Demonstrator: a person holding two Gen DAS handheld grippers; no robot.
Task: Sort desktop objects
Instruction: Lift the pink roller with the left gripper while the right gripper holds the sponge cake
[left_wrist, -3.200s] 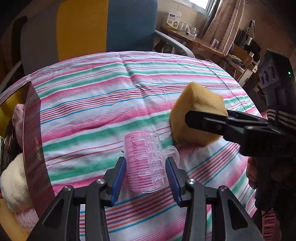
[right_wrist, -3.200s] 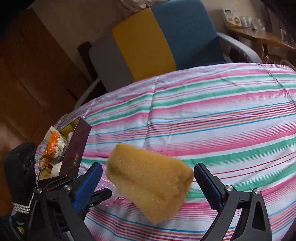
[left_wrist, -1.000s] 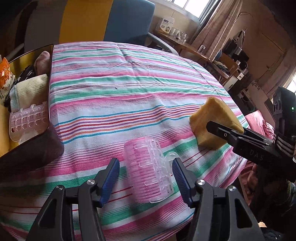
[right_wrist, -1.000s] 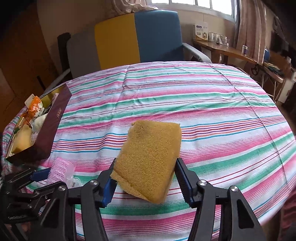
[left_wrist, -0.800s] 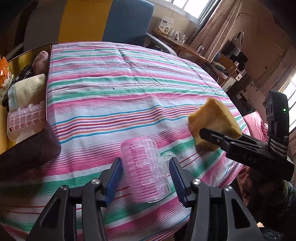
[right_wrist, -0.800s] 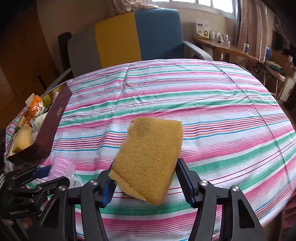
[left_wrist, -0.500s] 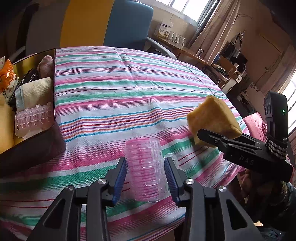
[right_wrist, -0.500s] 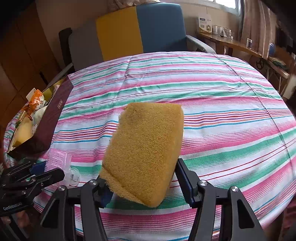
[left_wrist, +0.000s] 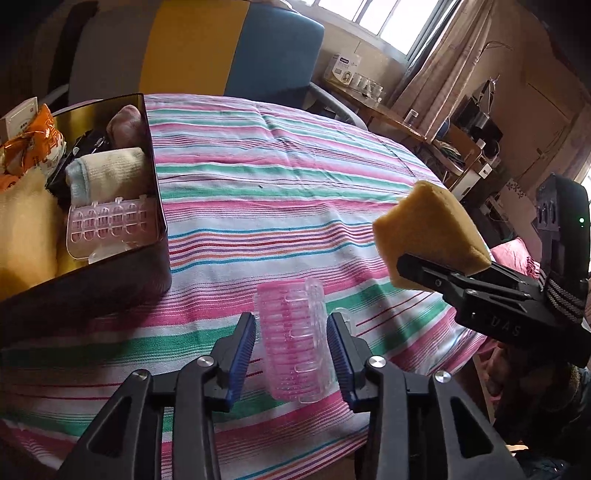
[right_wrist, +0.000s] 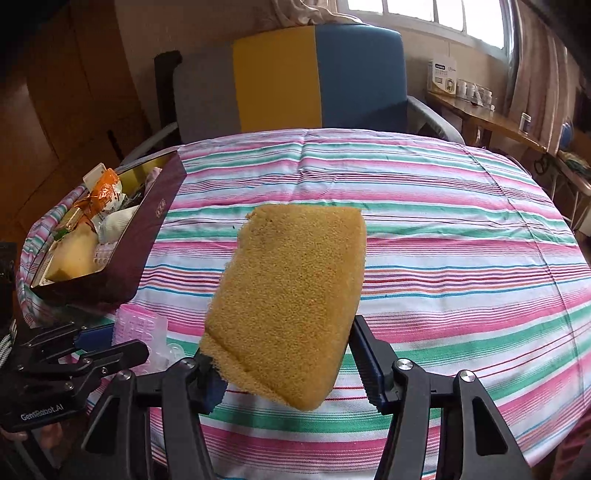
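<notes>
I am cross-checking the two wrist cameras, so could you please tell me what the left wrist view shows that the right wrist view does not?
Only the left wrist view shows a rolled towel and a second clear clip plainly inside the box, plus the left tool with its jaws opening around the pink hair clip.

Only the right wrist view shows the sponge's broad face, clamped in the right tool.

Both show box, clip, sponge, striped tablecloth and chair.

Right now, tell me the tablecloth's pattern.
The tablecloth has pink, green, white and blue stripes, clearest in the right wrist view.
</notes>
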